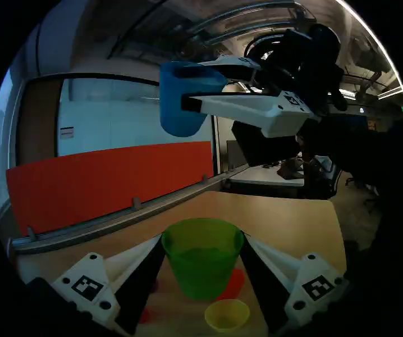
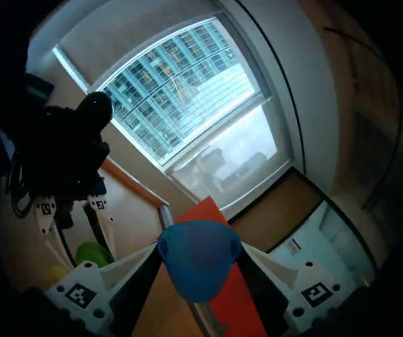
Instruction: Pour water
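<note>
Now left gripper point(image 1: 203, 247) clamping green cup point(image 1: 201, 272) between both fingers, holding it above wooden table point(image 1: 291, 219), yellow cup point(image 1: 227, 315) sitting just below. Right gripper point(image 2: 200, 250) squeezing blue cup point(image 2: 198, 269), holding it high above green cup.

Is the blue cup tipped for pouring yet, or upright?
Roughly upright: in the left gripper view the blue cup, held high by the right gripper, has its rim on top and its bottom down. Contents: cannot tell.
</note>
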A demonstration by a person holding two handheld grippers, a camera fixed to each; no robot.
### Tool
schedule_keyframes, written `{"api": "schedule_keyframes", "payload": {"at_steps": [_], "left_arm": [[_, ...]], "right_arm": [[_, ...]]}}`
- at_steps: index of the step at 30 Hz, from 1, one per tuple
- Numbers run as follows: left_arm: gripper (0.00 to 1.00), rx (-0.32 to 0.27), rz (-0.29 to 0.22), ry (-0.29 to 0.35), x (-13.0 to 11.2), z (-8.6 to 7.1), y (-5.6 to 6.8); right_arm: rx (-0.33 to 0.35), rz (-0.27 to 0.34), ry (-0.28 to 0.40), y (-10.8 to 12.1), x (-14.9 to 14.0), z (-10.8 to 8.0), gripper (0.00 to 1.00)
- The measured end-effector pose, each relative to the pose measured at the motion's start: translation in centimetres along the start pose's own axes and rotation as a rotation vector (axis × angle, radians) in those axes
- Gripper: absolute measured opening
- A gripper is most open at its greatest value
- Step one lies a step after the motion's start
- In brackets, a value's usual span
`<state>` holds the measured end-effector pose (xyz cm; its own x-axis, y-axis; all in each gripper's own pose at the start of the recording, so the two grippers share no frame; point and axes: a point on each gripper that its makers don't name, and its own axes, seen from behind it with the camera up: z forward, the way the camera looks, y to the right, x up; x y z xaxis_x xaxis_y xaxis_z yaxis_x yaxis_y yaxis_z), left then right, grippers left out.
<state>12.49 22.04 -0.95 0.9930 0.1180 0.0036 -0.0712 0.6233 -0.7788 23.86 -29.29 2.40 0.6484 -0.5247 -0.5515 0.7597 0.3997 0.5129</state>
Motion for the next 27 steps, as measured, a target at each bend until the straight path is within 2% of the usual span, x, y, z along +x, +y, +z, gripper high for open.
{"api": "schedule_keyframes", "payload": {"at_steps": [8, 17, 20, 23, 27], "left_arm": [[0.87, 0.001, 0.005, 0.003, 0.3, 0.0, 0.2], [0.87, 0.006, 0.008, 0.005, 0.5, 0.0, 0.0], [0.87, 0.006, 0.009, 0.005, 0.5, -0.1, 0.0], [0.87, 0.009, 0.011, 0.005, 0.5, -0.1, 0.0], [0.87, 0.013, 0.013, 0.006, 0.5, -0.1, -0.2]], "right_arm": [[0.034, 0.271, 0.04, -0.9, 1.2, -0.3, 0.91], [0.087, 0.584, 0.05, -1.6, 1.7, -0.1, 0.91], [0.104, 0.668, 0.064, -1.7, 1.9, -0.1, 0.91], [0.114, 0.723, 0.071, -1.6, 1.9, 0.0, 0.91], [0.116, 0.742, 0.068, -1.5, 1.7, 0.0, 0.91]]}}
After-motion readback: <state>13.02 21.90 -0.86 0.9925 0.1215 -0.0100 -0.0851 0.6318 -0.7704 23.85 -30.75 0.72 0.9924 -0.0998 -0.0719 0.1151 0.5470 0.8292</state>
